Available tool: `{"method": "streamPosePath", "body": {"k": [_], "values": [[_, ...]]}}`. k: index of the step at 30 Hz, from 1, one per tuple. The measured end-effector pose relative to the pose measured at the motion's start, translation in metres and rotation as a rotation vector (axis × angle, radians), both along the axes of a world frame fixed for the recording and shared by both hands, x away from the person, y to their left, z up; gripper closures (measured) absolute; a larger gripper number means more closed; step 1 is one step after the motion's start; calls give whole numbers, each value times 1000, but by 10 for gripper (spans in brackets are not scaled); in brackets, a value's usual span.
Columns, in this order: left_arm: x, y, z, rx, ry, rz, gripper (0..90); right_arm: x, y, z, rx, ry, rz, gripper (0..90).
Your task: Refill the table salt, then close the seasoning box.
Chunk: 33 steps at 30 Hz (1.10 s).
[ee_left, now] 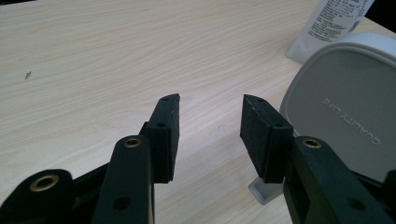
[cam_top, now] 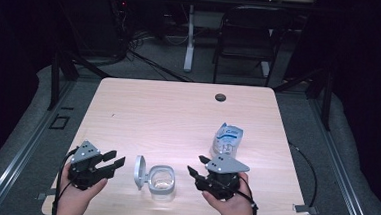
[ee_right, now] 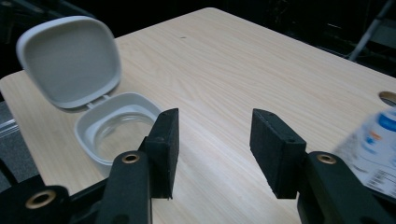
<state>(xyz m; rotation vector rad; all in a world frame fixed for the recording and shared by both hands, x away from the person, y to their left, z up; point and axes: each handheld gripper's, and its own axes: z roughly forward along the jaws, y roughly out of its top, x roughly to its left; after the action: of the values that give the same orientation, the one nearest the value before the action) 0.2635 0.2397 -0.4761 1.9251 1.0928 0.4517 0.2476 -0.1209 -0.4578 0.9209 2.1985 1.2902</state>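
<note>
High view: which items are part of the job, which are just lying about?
In the job:
- box, lid hinged open
- pouch lying past the right gripper
- left gripper, open, empty

Lying about:
- chair behind the table
- floor cables

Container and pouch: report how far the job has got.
Done: the grey container sits near the table's front edge with its hinged lid standing open; it looks empty. In hand: nothing. The left gripper and right gripper flank the container, both open with nothing between their jaws. Left: the blue and white pouch sits untouched behind the right gripper; probably its contents go in next.
</note>
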Motion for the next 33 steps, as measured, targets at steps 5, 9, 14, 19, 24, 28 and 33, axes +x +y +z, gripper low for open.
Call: {"method": "streamPosePath", "body": {"k": [5,9,14,19,24,28,33], "values": [[1,1,-1,-2,4,7,579,6,-24,1,16,5,-50,526],[0,2,-1,0,1,9,579,11,-41,6,17,-2,-89,526],[0,5,-2,-3,3,19,576,20,-63,14,12,-7,-144,517],[0,7,-2,-9,-2,24,561,31,-86,22,36,-19,-194,508],[-1,9,-3,-7,2,26,551,41,-106,27,61,-9,-246,504],[-4,11,-3,-4,-2,27,538,55,-117,27,63,20,-278,491],[-8,14,-3,-12,-10,40,529,70,-118,21,89,48,-287,499]]}}
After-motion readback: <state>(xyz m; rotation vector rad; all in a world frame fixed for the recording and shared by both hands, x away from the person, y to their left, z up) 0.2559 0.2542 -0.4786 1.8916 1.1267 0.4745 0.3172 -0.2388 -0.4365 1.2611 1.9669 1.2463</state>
